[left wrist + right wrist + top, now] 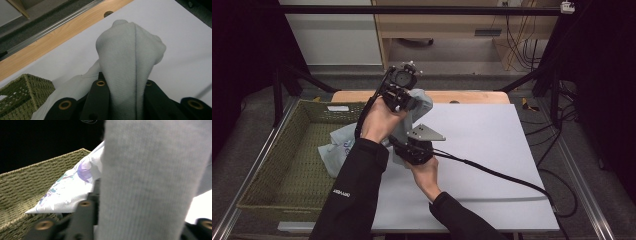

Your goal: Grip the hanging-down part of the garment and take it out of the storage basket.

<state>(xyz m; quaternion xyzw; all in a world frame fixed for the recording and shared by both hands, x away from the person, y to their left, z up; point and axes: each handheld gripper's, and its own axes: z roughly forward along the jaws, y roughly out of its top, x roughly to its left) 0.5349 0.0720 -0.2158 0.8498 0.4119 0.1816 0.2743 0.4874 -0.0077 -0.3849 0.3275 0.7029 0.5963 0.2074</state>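
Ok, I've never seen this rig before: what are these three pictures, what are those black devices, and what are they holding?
No robot here: a person holds hand-held tongs, one per hand. The high view looks down on the white-topped table; the left tongs are raised, the right tongs are lower. The other two pictures come from cameras riding on each tool, looking along its black jaws. Both are clamped on a pale grey ribbed garment, which hangs between them over the table's left edge. At the left stands a green woven basket; a second, printed cloth lies over its rim.
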